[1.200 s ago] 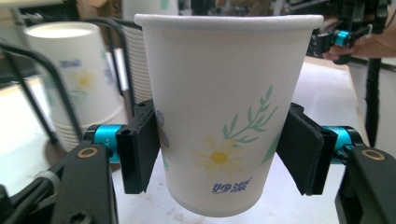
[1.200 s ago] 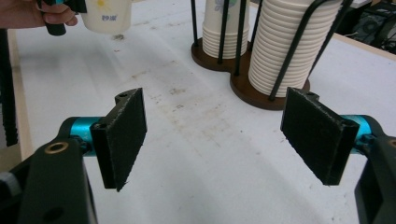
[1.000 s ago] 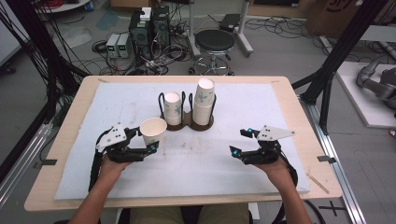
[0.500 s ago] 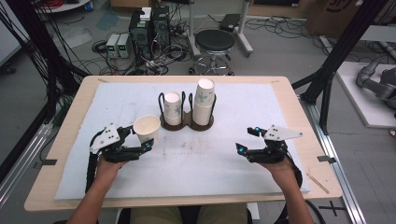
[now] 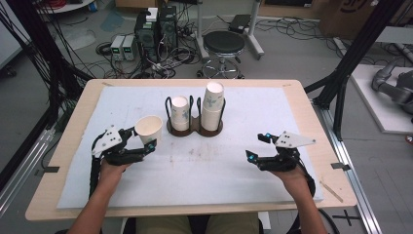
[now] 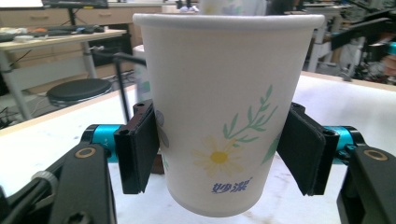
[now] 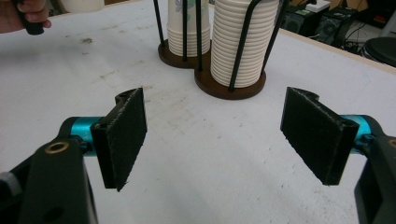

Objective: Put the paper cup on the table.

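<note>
A white paper cup (image 5: pixel 148 127) with a daisy print (image 6: pixel 229 121) stands upright between the jaws of my left gripper (image 5: pixel 144 140), which is shut on its sides and holds it just above the mat at the table's left. My right gripper (image 5: pixel 257 146) sits low over the mat at the right, open, with nothing between its black pads (image 7: pixel 122 135). A dark two-slot cup holder (image 5: pixel 195 128) stands at mid-table. It carries a short cup stack (image 5: pixel 179 112) and a taller cup stack (image 5: pixel 213 103). In the right gripper view the holder (image 7: pixel 229 89) lies straight ahead.
A white mat (image 5: pixel 204 165) covers most of the wooden table (image 5: pixel 311 112). Beyond the far edge stand a black stool (image 5: pixel 224 44) and computer boxes (image 5: pixel 156 29) among floor cables. Black frame posts (image 5: pixel 355 53) flank both table sides.
My left gripper has carried the cup leftward, away from the holder. My right gripper has drifted slightly right and stays open.
</note>
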`<state>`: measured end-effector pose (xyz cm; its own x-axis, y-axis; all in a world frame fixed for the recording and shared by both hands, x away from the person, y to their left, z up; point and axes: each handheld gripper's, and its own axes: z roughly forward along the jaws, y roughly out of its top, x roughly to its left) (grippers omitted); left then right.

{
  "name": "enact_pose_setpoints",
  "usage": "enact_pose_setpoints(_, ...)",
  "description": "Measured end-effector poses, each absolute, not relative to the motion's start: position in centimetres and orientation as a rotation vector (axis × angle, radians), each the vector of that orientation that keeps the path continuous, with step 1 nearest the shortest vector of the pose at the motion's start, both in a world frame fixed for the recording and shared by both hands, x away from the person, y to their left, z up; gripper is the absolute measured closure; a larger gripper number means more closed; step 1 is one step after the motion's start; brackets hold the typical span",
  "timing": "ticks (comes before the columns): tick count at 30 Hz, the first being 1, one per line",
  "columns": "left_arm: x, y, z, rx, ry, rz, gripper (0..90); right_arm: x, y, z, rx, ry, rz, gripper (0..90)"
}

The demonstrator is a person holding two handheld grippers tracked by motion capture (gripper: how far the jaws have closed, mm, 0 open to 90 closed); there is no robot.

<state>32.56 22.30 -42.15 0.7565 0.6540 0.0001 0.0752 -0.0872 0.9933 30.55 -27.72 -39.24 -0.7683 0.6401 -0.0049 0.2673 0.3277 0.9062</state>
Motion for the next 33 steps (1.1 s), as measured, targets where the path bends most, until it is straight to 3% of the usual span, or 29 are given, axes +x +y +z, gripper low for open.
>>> enact_pose_setpoints(14,34.8,23.1,-44.1,1.658,0.753,0.524,33.6,30.1,-28.0,-39.3,0.800,2.235,1.419,23.6)
enact_pose_setpoints(33,35.2,21.5,-45.1,1.886,0.918,0.582,35.0,30.1,-28.1,-39.4,0.799,2.246,1.419,23.9)
